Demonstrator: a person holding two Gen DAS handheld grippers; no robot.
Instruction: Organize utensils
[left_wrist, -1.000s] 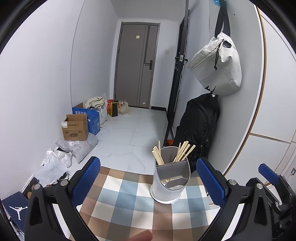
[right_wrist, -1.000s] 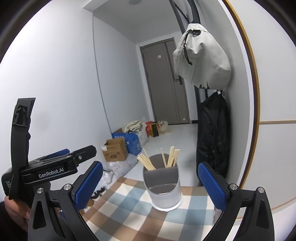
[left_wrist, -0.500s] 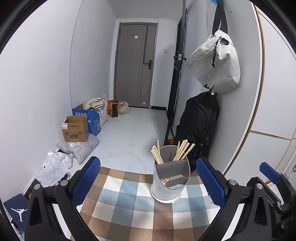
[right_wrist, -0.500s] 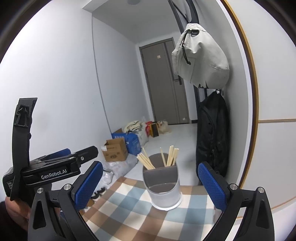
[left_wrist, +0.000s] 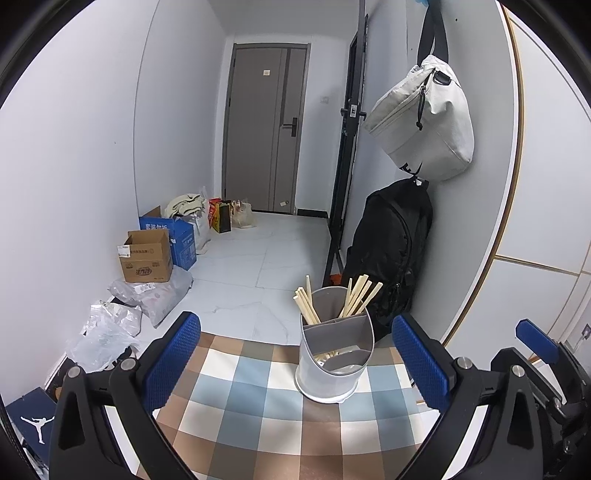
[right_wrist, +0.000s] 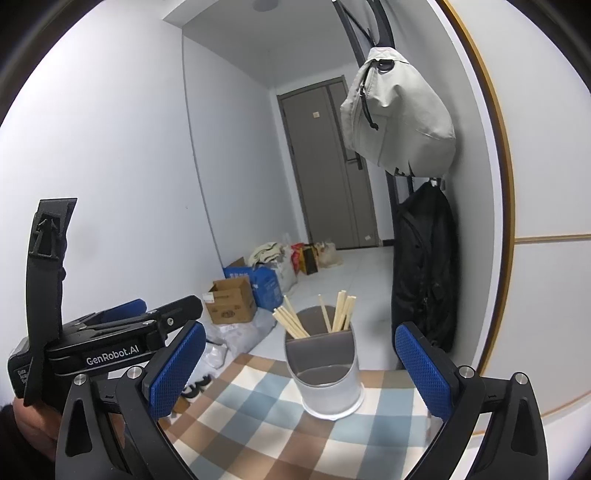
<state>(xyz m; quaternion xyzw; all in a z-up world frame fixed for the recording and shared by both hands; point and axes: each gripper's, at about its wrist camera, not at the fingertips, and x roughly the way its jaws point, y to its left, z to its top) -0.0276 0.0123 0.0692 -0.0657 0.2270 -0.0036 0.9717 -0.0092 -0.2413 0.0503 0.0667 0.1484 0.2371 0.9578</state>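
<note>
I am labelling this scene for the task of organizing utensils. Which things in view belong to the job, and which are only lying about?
Belong to the job:
holder
chopsticks
left gripper, open
right gripper, open
tablecloth

Only lying about:
grey bag
backpack
boxes
plastic bags
door

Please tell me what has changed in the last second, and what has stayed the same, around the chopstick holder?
Almost nothing moved. A fingertip seen at the bottom edge of the left wrist view one second ago is gone. The left gripper and right gripper stay open and empty. The holder and its chopsticks kept their place on the checkered cloth.
</note>
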